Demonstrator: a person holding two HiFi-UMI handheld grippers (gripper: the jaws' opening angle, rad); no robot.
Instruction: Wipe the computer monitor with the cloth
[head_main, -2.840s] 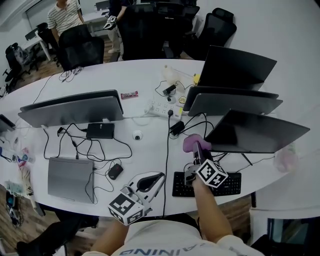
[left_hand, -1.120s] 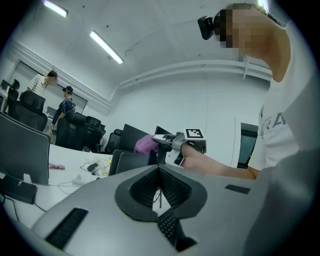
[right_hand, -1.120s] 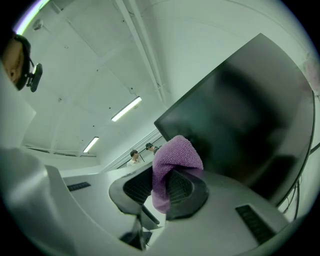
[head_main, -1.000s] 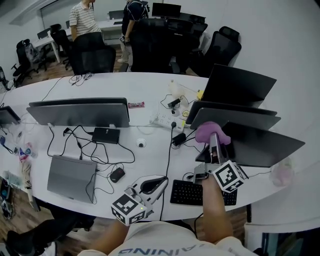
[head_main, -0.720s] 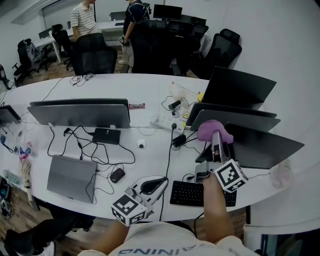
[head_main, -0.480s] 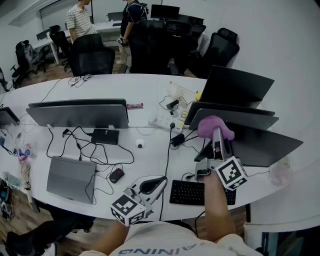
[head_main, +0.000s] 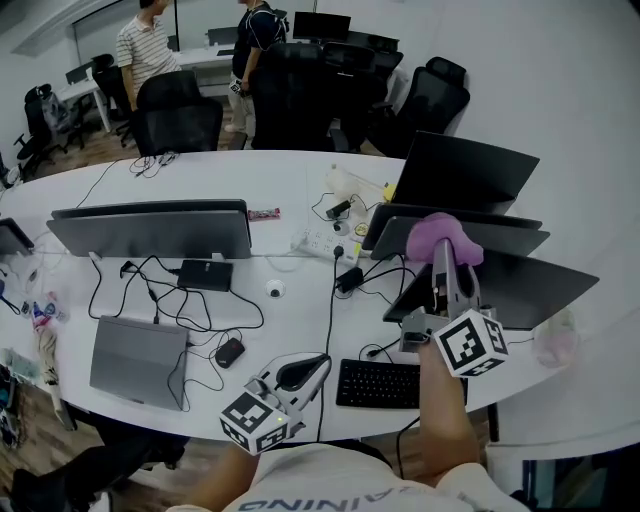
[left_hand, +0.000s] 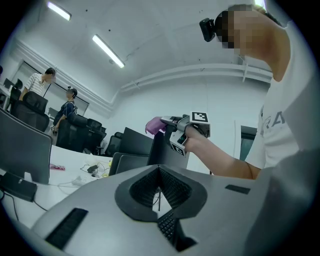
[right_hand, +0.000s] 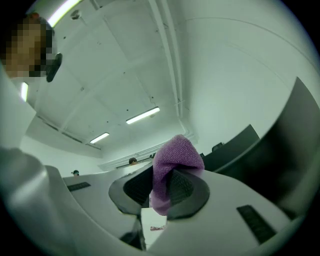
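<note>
The right claw is clamped on a purple cloth; in the right gripper view the cloth bulges up from between the dark pads. It is held raised at centre right of the head view, by the upper left corner of the nearest dark monitor; whether cloth and screen touch cannot be told. The left claw sits low at bottom centre, its jaws together with nothing between them. Below the monitor lies a black keyboard, at the near edge of the white desk. More monitors stand behind at the right, and another one at the left. A grey laptop and a mouse lie at lower left among black cables. Two people stand at the upper left
</note>
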